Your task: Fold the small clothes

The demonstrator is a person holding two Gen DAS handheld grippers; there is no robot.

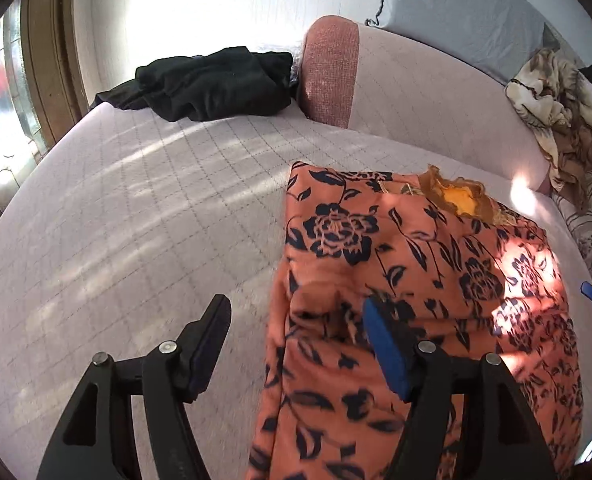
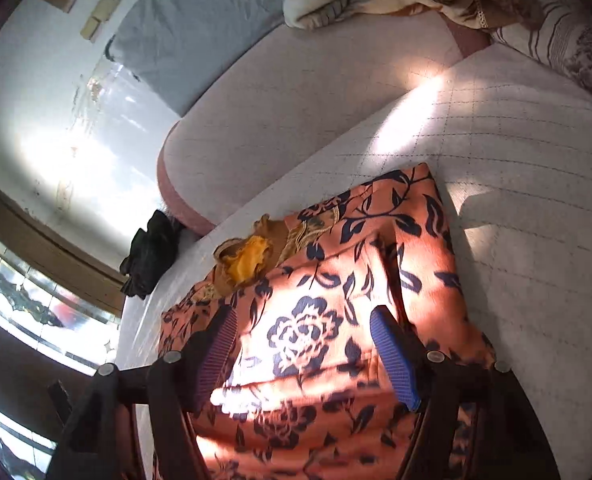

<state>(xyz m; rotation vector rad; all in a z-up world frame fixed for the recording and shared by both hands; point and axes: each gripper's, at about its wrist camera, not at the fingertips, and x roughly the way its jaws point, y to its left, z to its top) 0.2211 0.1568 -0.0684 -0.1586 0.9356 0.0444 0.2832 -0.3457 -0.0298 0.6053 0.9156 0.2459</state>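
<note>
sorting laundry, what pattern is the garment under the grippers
Orange garment with dark navy flowers; right wrist view.

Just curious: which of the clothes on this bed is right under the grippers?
The orange floral garment, spread flat beneath both. The black clothes are bunched far off by the bolster.

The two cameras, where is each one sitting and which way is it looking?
Left wrist view: sits on the left gripper, looks down over the pink quilted bed toward black clothes; its open fingers show, one over the orange flowered garment.
Right wrist view: sits on the right gripper, tilted, looks down onto the same garment; its open fingers show.
Both see the garment, bed, black clothes and yellow patch.
</note>
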